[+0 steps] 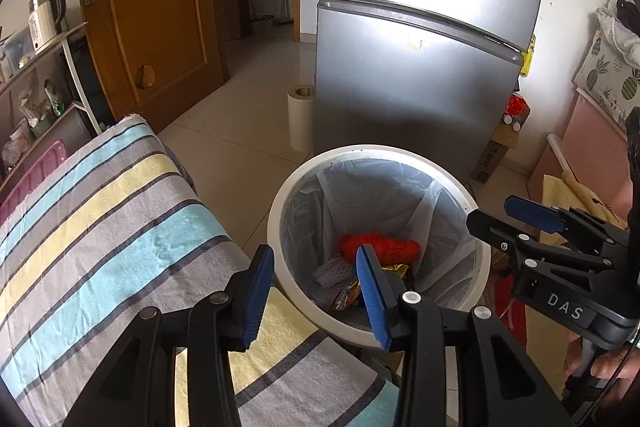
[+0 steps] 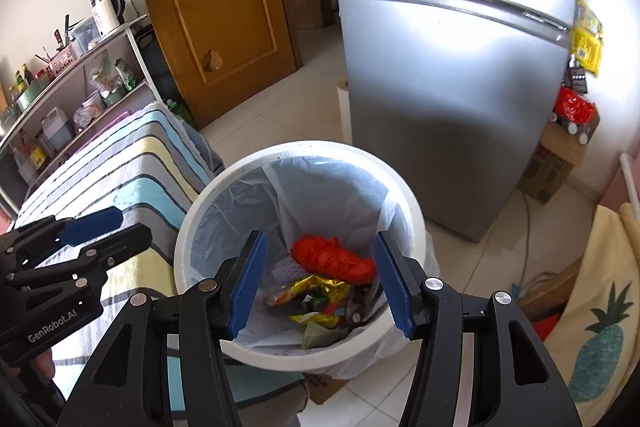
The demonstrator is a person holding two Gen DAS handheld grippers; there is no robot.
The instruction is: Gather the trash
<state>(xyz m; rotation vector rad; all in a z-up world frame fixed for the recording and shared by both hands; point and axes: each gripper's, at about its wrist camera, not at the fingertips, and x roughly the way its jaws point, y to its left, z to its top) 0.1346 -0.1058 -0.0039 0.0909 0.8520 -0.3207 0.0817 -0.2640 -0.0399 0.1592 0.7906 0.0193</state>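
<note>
Both tools held above the bin mouth, nothing between the pads. Left hand-held gripper (image 1: 316,293) has its blue pads spread apart, empty, hanging over the near-left rim where the striped cloth meets the bin. Right hand-held gripper (image 2: 320,283) likewise parted and empty, centred over the opening; from the left wrist view it shows side-on at the right (image 1: 516,213), where its jaw gap cannot be judged. White round trash bin (image 2: 208,211) stands on the floor, touching or just beside the edge of the desk (image 1: 100,211), which is draped in a cloth of pale blue, yellow and grey stripes with thin dark lines, slightly wrinkled. Bin lined with a thin translucent bag (image 2: 320,187), creased, its edge spilling over the right rim. At the bottom, straight below the right pads: a crumpled red plastic bag (image 2: 332,259), shiny gold and multicoloured snack wrappers (image 2: 316,291), a white foam net sleeve (image 2: 286,273), a pale green scrap. Floor is glossy pale tile (image 1: 248,83), open to the left of the bin toward the doorway. Behind the bin, close, a grey two-door fridge (image 1: 420,59), smooth, glare on top. A white paper roll (image 1: 301,117) stands upright at its left corner. Further left, a wooden panelled door (image 1: 152,7) open, and a metal shelf (image 2: 80,75) crowded with bottles and a kettle (image 2: 106,7). A cardboard box (image 2: 556,163) sits right of the fridge.
</note>
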